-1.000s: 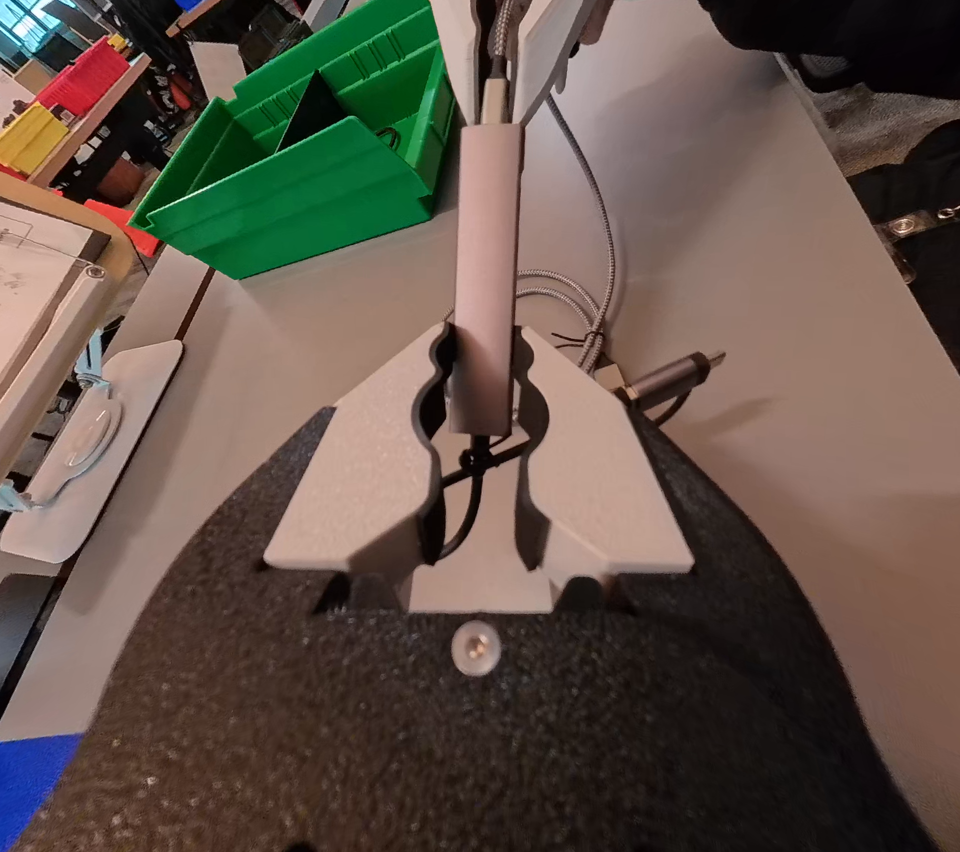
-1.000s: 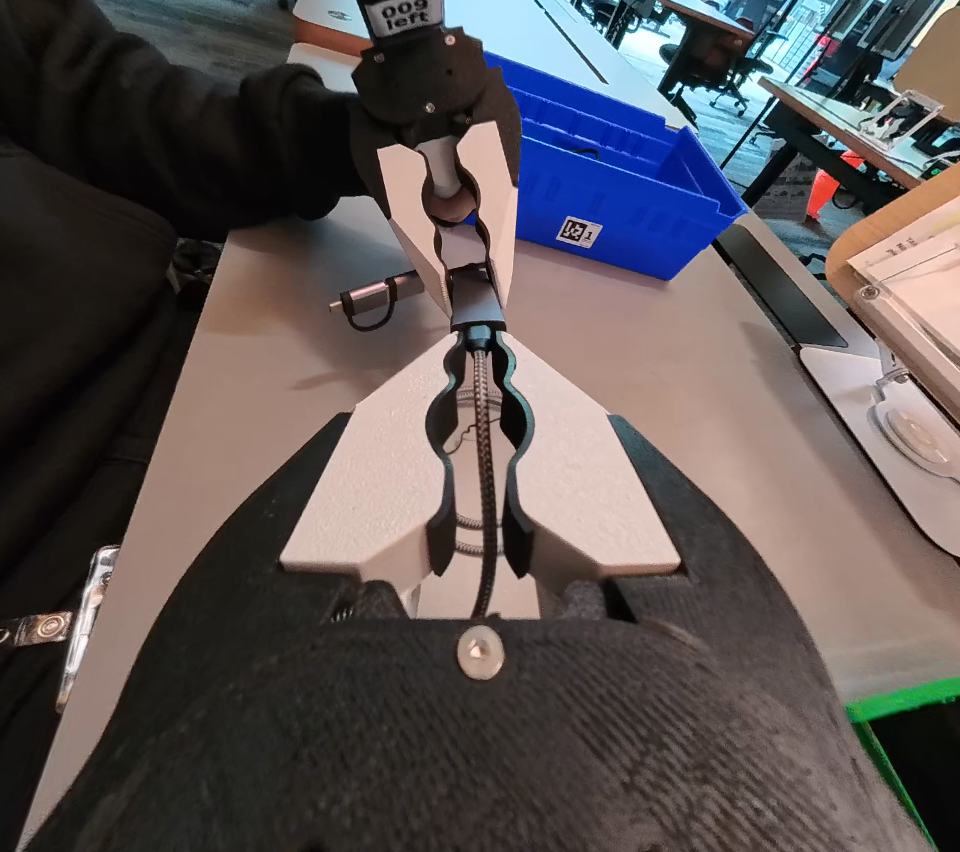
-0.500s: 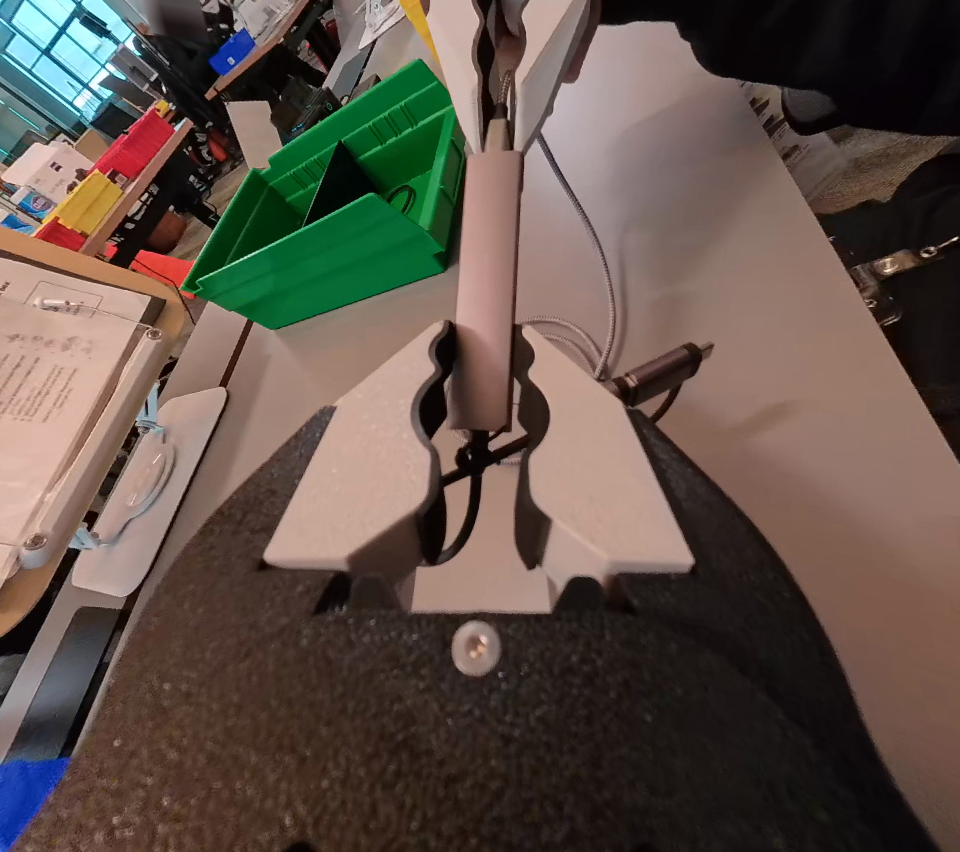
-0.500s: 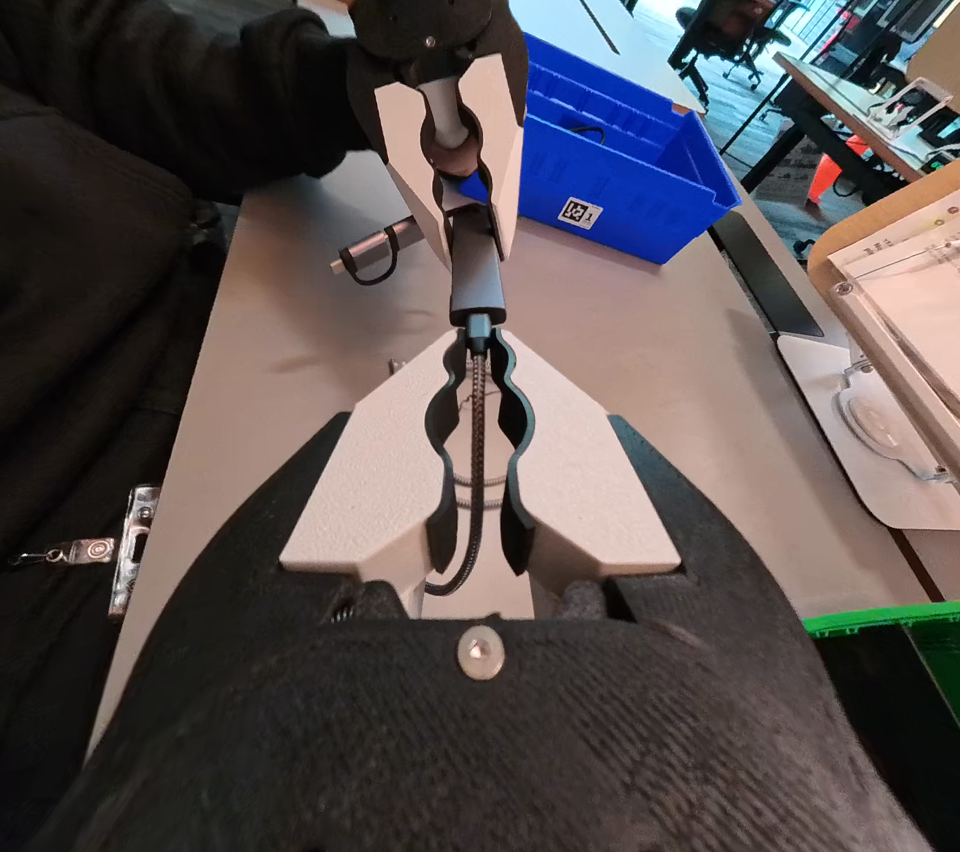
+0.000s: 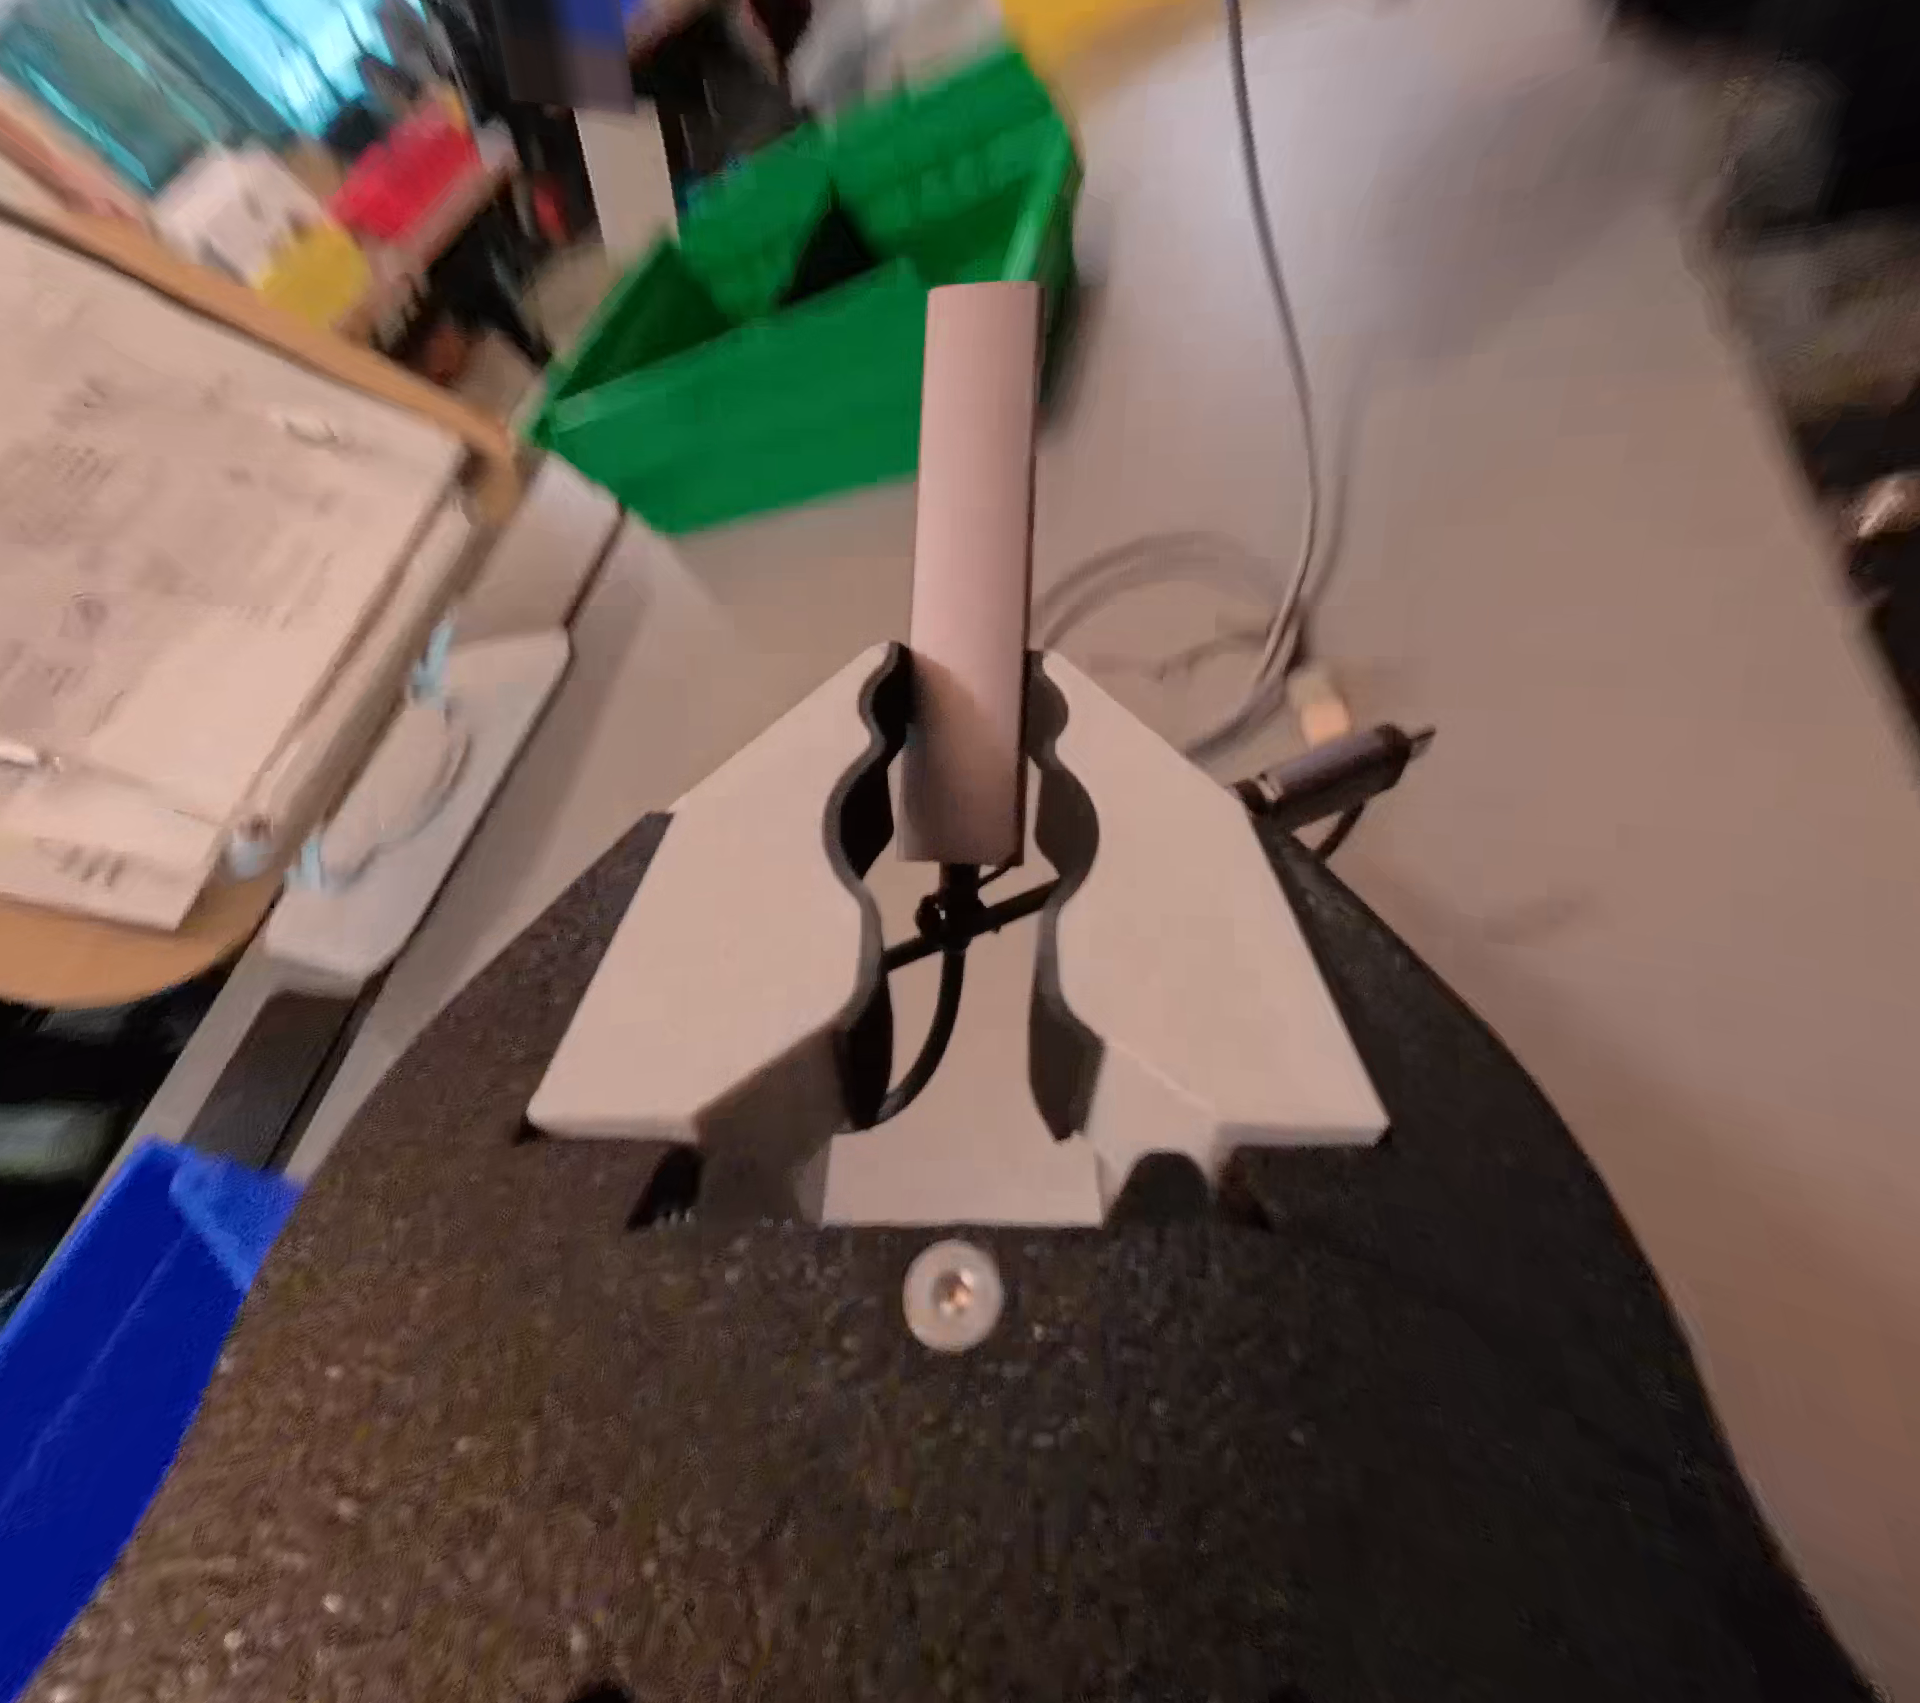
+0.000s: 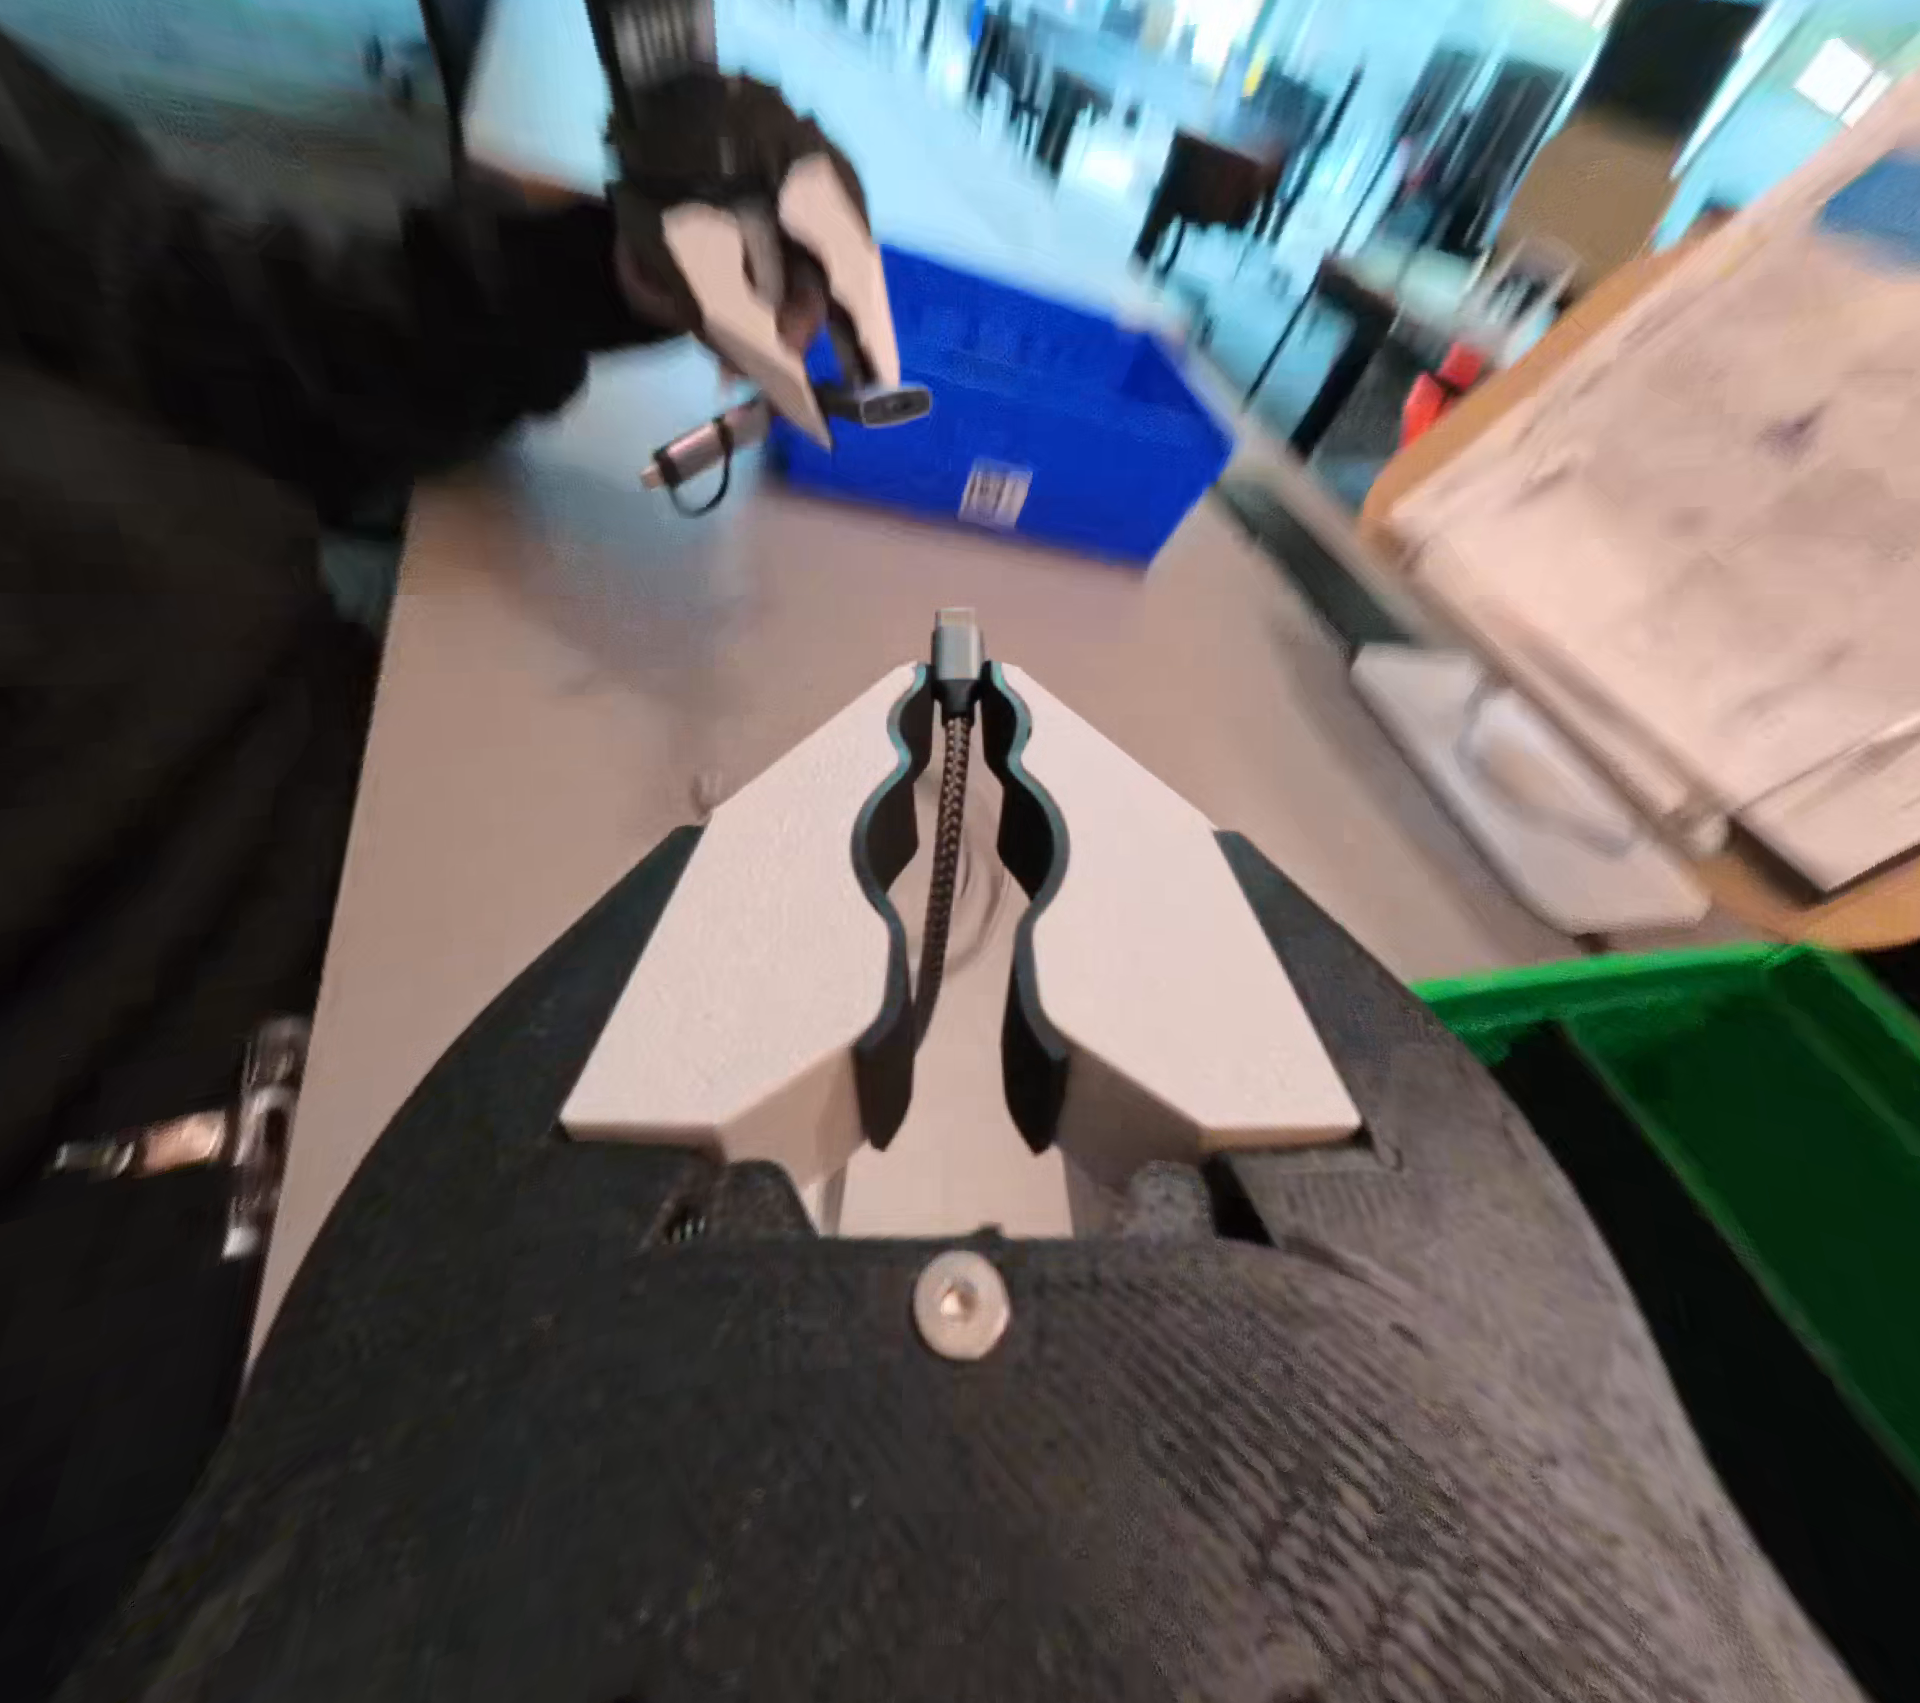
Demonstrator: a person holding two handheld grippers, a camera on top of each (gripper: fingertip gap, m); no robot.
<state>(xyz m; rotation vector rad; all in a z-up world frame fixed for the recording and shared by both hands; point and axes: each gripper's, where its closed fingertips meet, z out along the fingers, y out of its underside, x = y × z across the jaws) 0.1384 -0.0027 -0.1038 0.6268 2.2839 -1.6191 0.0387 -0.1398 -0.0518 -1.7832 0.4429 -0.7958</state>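
1. The left tongs (image 5: 961, 749) are clamped on a slim grey adapter body (image 5: 971, 552), which juts forward past the tips; its thin black lead (image 5: 930, 1019) loops back between the jaws

2. The right tongs (image 6: 958, 682) are pinched on the plug of a braided cable (image 6: 943, 806), its metal tip bare just past the jaws

3. Half a second ago that plug sat in the far end of the adapter body with the two tongs nose to nose; now the plug is out and the tongs are well apart, the left tongs (image 6: 831, 365) far off in the right wrist view, so the two parts are separated

4. The braided cable (image 5: 1288, 365) hangs from the right tongs at the top of the left wrist view down to a loose coil on the grey surface (image 5: 1507, 718), near the adapter's dangling second connector (image 5: 1340, 770)

5. A green bin (image 5: 831, 365) stands beyond the adapter body and a blue bin (image 6: 1018, 427) beyond the left tongs; a clear-covered board of papers (image 5: 177, 573) lies to the side

6. Both views are motion-blurred, so finer detail is unclear
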